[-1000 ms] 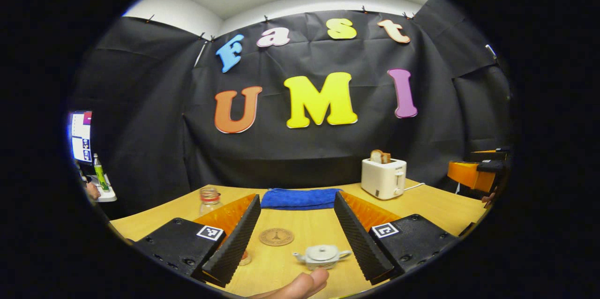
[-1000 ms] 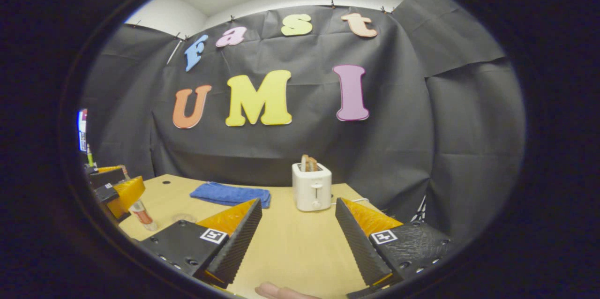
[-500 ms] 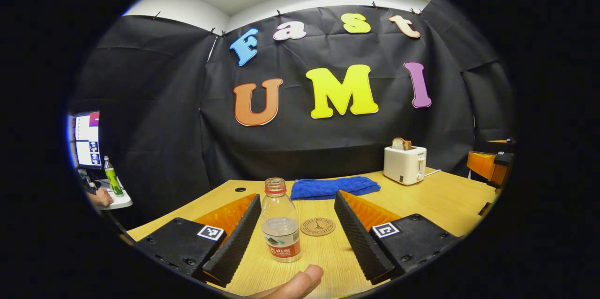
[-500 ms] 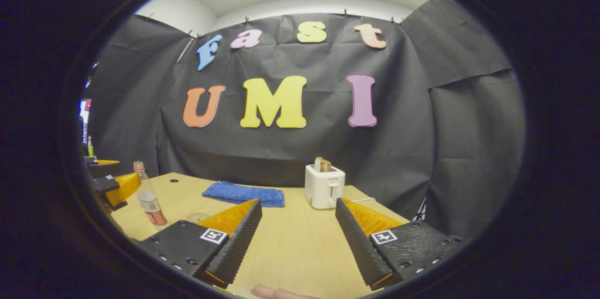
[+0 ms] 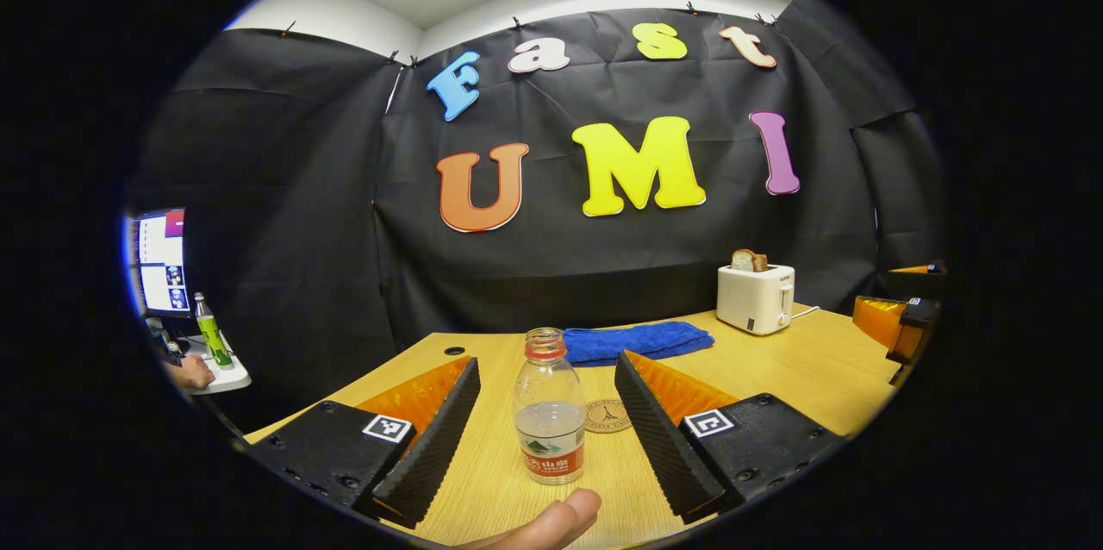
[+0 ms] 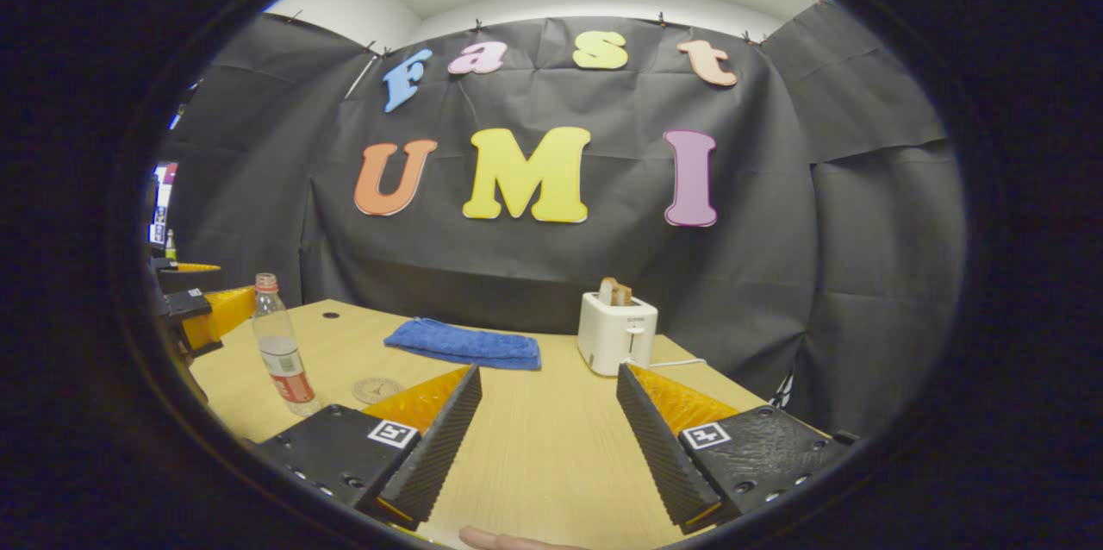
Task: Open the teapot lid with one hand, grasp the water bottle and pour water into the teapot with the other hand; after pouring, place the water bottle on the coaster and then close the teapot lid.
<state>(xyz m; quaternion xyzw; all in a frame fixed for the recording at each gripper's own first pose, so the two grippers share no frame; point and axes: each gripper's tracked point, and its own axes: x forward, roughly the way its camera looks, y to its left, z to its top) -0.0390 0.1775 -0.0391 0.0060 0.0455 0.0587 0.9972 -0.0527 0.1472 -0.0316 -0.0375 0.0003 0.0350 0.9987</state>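
My left tool spreads wide around the upright, capless water bottle on the desk; I should advance squarely, closing on its labelled midsection.

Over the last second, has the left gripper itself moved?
Yes. The left gripper swung left: the toaster slid right in its view, and the water bottle now stands between its open jaws, where the teapot was.
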